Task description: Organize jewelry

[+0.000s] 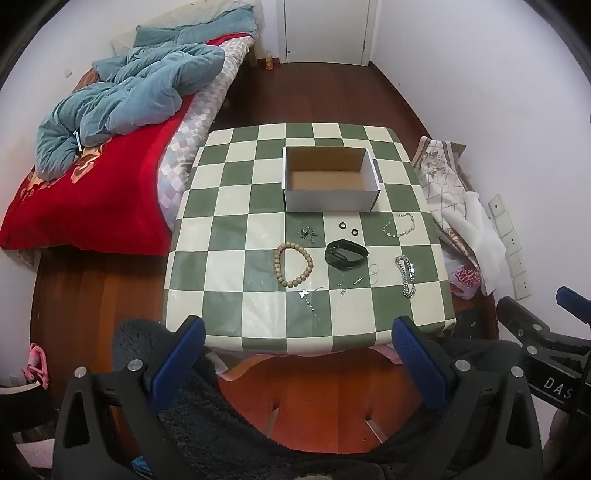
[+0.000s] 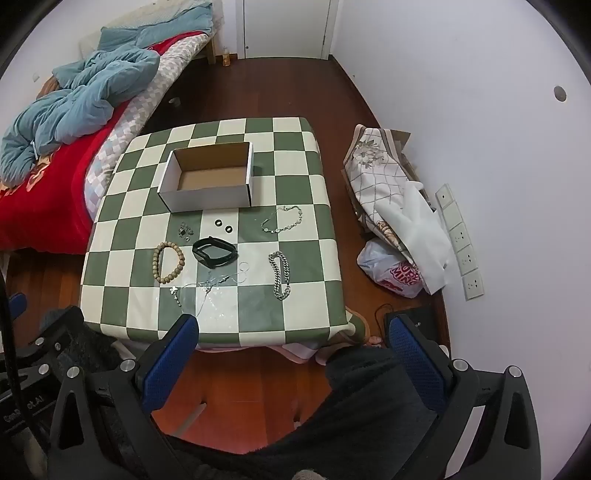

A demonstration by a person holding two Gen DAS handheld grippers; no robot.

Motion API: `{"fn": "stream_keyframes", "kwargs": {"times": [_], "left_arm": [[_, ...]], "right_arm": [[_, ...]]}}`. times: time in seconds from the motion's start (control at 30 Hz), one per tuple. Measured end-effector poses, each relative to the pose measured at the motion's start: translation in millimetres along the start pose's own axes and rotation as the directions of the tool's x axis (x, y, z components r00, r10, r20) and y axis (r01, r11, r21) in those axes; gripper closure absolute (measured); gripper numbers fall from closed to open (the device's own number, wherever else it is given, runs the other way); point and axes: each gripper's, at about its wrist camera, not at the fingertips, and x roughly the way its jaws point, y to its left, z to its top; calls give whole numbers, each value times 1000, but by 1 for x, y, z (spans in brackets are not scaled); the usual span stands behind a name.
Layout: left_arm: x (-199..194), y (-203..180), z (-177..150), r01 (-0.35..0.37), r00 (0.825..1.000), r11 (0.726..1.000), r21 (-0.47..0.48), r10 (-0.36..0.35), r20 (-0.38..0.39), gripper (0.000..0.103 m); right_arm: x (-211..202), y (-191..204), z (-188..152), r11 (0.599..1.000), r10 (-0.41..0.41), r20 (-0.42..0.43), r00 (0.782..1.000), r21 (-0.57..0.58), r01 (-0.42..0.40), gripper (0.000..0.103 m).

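Note:
An empty white cardboard box (image 1: 330, 199) (image 2: 207, 199) stands on the green-and-white checkered table (image 1: 236, 295) (image 2: 295, 314). In front of it lie a wooden bead bracelet (image 1: 293, 264) (image 2: 168, 262), a black wristband (image 1: 346, 252) (image 2: 215, 252), two small black rings (image 1: 348, 228) (image 2: 223, 226), a thick silver chain (image 1: 406, 276) (image 2: 280, 275), a thin silver bracelet (image 1: 399, 225) (image 2: 282, 219), a small dark charm cluster (image 1: 306, 232) (image 2: 185, 231) and thin necklaces (image 1: 343, 288) (image 2: 210, 286). My left gripper (image 1: 299, 365) and right gripper (image 2: 291, 358) are both open and empty, held back from the table's near edge.
A bed with a red blanket (image 1: 92, 206) and a blue quilt (image 1: 140, 88) stands left of the table. Folded cloth (image 2: 391, 192) and a plastic bag (image 2: 395, 273) lie on the floor at the right wall. A white door (image 1: 325, 29) is at the back.

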Motion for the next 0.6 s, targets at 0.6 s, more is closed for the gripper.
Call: {"fn": "stream_keyframes", "kwargs": {"times": [0.6], "left_arm": [[-9, 2, 5, -4, 1000, 1000, -1, 4, 15, 0]], "right_arm": [[-2, 0, -2, 1000, -3, 2, 1000, 0, 3, 0]]}}
